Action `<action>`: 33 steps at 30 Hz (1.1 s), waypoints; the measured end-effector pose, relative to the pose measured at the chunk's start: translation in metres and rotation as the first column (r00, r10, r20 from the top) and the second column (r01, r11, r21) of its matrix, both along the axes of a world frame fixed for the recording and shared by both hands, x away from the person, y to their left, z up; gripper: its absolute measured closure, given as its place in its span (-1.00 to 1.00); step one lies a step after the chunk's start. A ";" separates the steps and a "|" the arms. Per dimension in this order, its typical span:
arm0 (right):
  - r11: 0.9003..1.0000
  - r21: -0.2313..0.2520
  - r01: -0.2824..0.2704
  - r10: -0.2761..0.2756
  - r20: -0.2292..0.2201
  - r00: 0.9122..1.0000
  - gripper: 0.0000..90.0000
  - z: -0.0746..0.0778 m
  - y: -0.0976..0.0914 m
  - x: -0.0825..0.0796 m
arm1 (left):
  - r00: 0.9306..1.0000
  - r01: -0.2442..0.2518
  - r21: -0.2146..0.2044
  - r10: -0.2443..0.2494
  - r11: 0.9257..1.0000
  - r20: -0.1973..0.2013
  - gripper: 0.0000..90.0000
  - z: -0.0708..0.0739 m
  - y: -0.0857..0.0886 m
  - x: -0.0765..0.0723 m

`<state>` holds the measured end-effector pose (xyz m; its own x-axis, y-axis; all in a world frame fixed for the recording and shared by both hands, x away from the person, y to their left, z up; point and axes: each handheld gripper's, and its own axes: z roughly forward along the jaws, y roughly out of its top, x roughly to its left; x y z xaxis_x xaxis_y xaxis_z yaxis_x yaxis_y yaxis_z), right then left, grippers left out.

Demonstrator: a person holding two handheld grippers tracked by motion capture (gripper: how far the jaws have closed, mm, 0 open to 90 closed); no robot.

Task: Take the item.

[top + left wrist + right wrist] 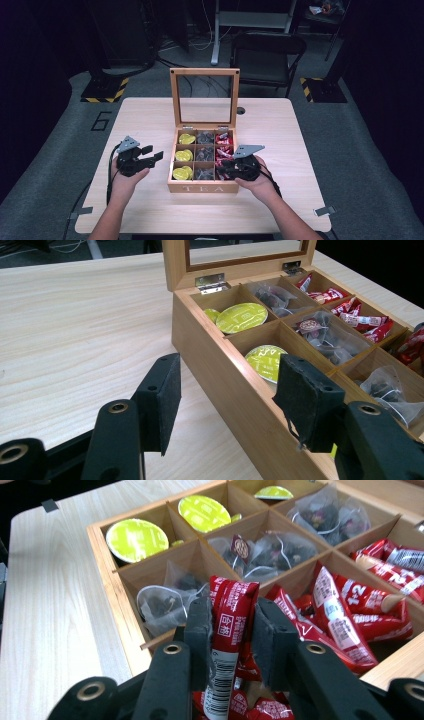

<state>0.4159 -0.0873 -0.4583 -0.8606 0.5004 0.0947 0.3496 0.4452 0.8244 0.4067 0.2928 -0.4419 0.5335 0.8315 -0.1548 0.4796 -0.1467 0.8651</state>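
Right gripper (227,630) clamps an upright red sachet (227,625) between its pads, above the tea box's (202,188) near right compartment. Left gripper (225,400), jaws apart and empty, hovers just left of the box.

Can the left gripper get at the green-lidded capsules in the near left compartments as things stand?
Probably yes. The left gripper is open beside the tea box, whose lid stands upright, and the green capsules lie uncovered in the column nearest it. The right gripper is busy over the red sachets.

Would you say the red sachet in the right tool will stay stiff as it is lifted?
Probably not. The red sachet looks thin and creased, so it may bend above the right tool. Its glossy wrapper might slip. It seems light.
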 end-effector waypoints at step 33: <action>0.999 0.025 0.020 -0.021 0.060 0.998 0.56 0.047 -0.016 0.006 | 1.000 -0.004 -0.003 0.004 1.000 -0.002 -0.03 0.000 0.003 0.000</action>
<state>0.4221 -0.1034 -0.4112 -0.8548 0.5159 0.0559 0.3080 0.4178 0.8547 0.4070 0.2961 -0.4422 0.5295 0.8333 -0.1587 0.4823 -0.1418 0.8644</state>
